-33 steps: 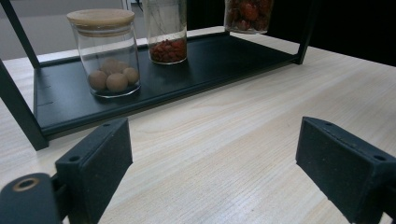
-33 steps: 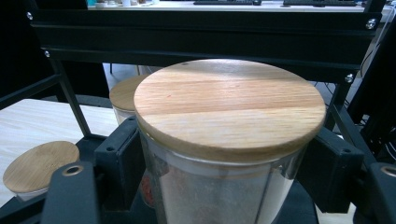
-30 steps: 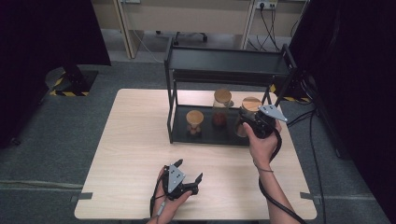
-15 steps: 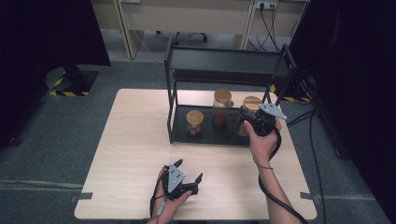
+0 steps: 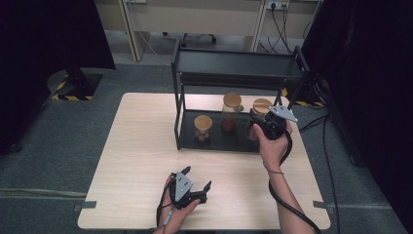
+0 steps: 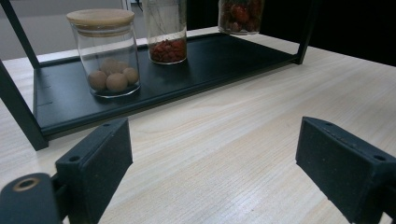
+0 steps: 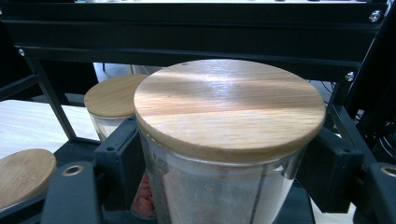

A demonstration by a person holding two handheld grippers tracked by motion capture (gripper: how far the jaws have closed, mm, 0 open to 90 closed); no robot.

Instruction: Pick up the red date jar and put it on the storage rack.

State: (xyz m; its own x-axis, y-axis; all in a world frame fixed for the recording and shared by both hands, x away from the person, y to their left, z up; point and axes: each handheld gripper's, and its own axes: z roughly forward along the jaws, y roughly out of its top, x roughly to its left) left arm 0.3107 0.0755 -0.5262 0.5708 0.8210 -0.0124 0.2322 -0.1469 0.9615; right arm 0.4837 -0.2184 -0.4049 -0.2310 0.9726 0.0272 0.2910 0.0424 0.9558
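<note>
Three glass jars with wooden lids stand on the lower shelf of a black rack (image 5: pixel 234 68). My right gripper (image 5: pixel 258 125) reaches in from the front at the rack's right end and is shut on the right jar (image 5: pixel 262 107). In the right gripper view its pads (image 7: pixel 120 158) press both sides of the glass just under the lid (image 7: pixel 229 112). The middle jar (image 5: pixel 232 111) holds red bits and the left jar (image 5: pixel 203 127) holds brown balls. My left gripper (image 5: pixel 198 177) rests low near the table's front edge. It is open, with bare tabletop between its jaws (image 6: pixel 212 158).
The rack's upper shelf (image 7: pixel 196 32) hangs close above the held jar's lid, and the black corner posts (image 5: pixel 178 112) frame the opening. Light wooden table (image 5: pixel 141 146) spreads left of and in front of the rack. Cables trail off the right side.
</note>
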